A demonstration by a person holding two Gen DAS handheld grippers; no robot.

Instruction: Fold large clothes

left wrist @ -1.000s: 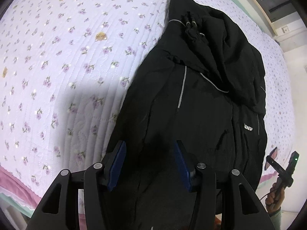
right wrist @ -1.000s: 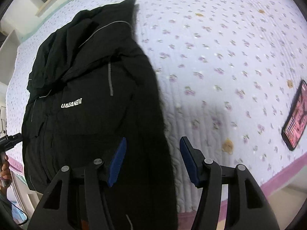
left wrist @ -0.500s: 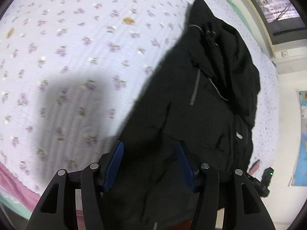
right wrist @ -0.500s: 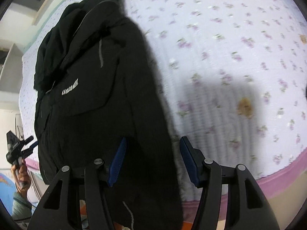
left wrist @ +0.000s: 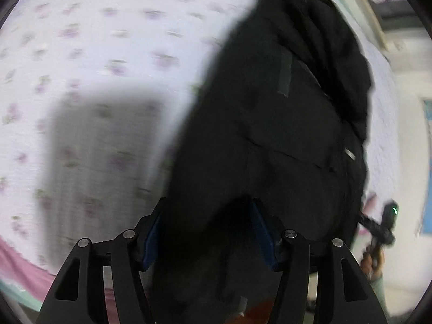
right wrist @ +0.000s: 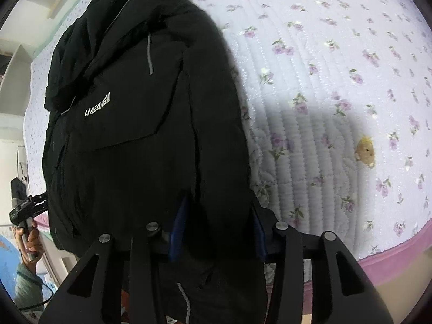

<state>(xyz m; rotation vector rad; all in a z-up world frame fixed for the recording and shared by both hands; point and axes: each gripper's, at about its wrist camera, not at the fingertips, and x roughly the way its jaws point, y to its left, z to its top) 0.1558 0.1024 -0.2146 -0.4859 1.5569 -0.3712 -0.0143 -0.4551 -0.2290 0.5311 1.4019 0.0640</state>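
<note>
A black hooded jacket (left wrist: 270, 113) lies lengthwise on a floral quilted bed, hood at the far end, its lower end hanging over the near bed edge. My left gripper (left wrist: 208, 229) has its jaws wide apart with the jacket's left lower edge lying between the blue pads. In the right wrist view the jacket (right wrist: 129, 124) shows a white chest logo. My right gripper (right wrist: 218, 229) is also open, its blue pads straddling the jacket's right lower edge and sleeve. The fabric hides the fingertips. The left view is motion-blurred.
The lilac floral quilt (right wrist: 337, 81) has a pink border (right wrist: 399, 256) at the near edge and a small yellow patch (right wrist: 365, 152). The other gripper and hand show at each view's side, right (left wrist: 383, 224) and left (right wrist: 24, 210). A white wall lies beyond the bed.
Both grippers have dropped toward the near bed edge and pushed forward onto the jacket's lower end. The fabric now sits between the pads of each. The jaws stay open.
</note>
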